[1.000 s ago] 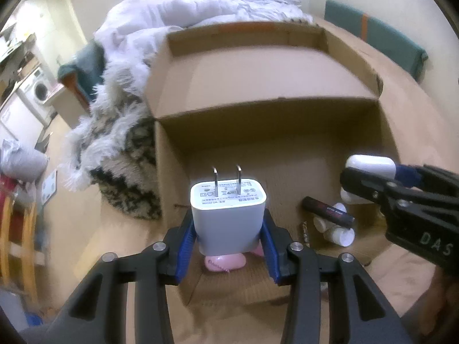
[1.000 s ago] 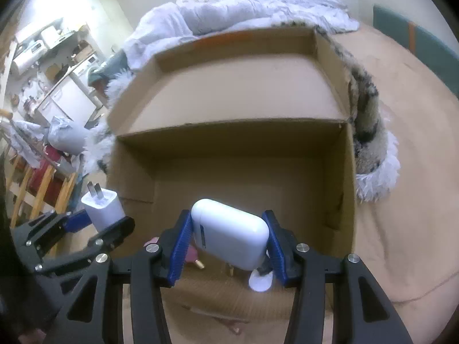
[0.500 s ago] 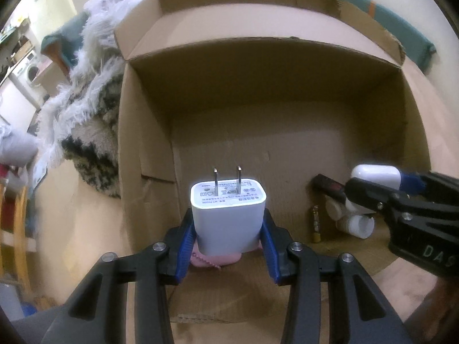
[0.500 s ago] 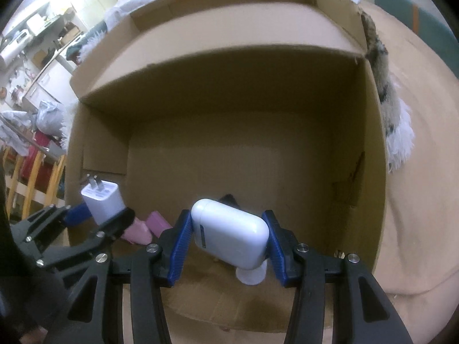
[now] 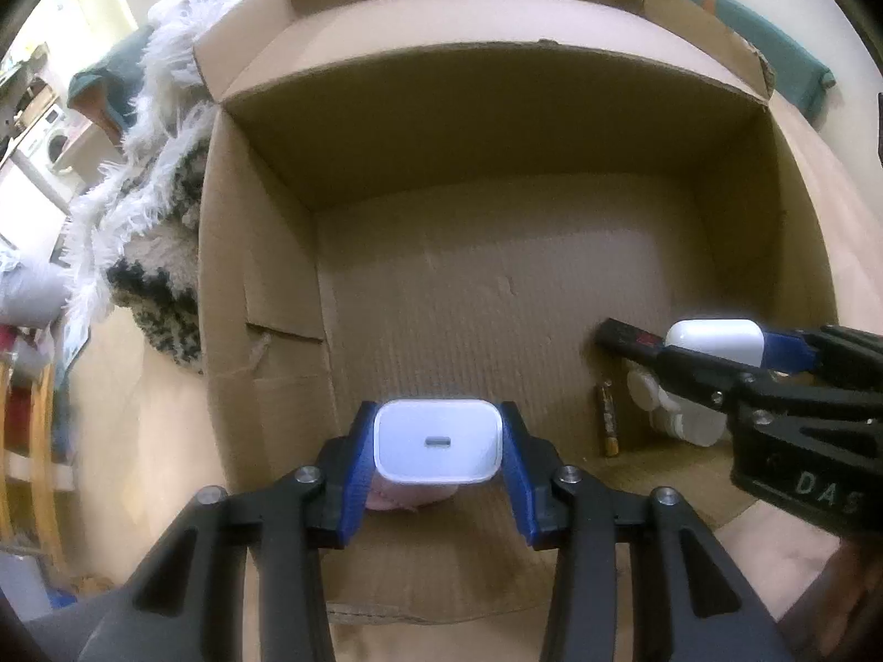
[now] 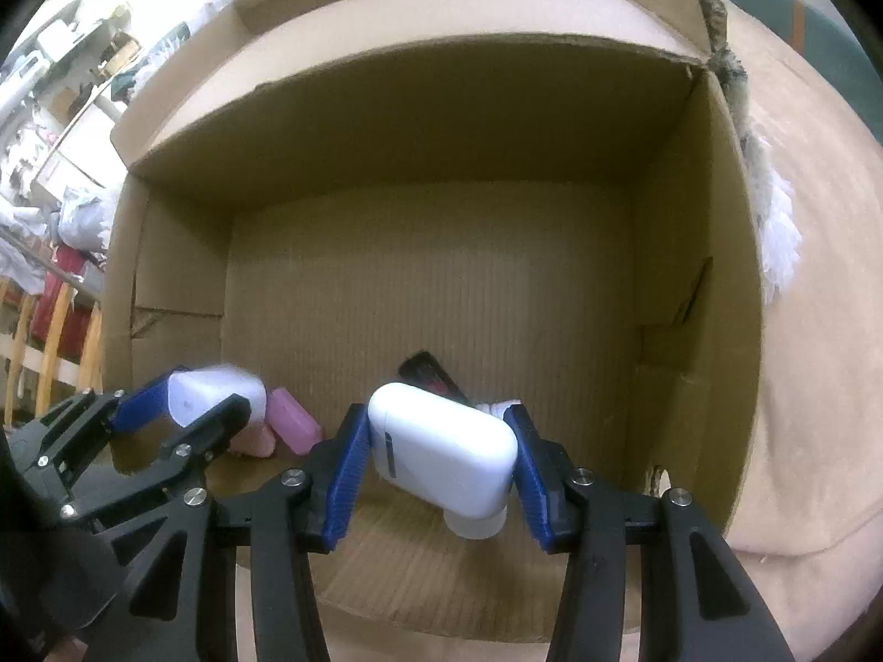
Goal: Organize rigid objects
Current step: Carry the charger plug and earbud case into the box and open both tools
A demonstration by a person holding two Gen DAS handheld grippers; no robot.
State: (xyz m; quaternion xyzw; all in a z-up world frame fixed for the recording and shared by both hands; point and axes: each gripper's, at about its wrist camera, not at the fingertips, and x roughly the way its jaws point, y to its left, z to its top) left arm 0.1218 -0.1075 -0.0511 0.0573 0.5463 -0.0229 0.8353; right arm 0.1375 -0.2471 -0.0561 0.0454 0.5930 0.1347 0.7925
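**Both hand-held grippers over the open box, each with a white item between its pads**

The left hand-held gripper [image 5: 439, 455] has its blue pads spread a little wider than the white square wall charger [image 5: 439, 448]; the charger sits between them with its port end facing the camera, and narrow gaps show at both sides, so whether the pads touch it I cannot tell. In the right wrist view this charger [image 6: 212, 394] looks blurred. Just beneath it lies a pink rounded object [image 5: 411, 496], partly hidden.

The right hand-held gripper [image 6: 441, 455] has its blue pads beside a white rounded earbud case [image 6: 441, 455], which is tilted, its upper left corner against the left pad; the right pad looks slightly apart from it, so a firm grip cannot be confirmed. Under the case a white cylindrical cap [image 6: 474, 524] shows.

Both items are held inside the open brown cardboard box [image 5: 265, 276], low over its corrugated floor. On that floor lie a pink rectangular block [image 6: 292, 422], a black slim tube with red marking [image 5: 629, 339], a small gold-and-black battery [image 5: 607, 419] and white round containers [image 5: 679, 414], the last three near the right wall.

A white shaggy blanket with dark pattern [image 5: 160, 231] is bunched against the box's outer left side.
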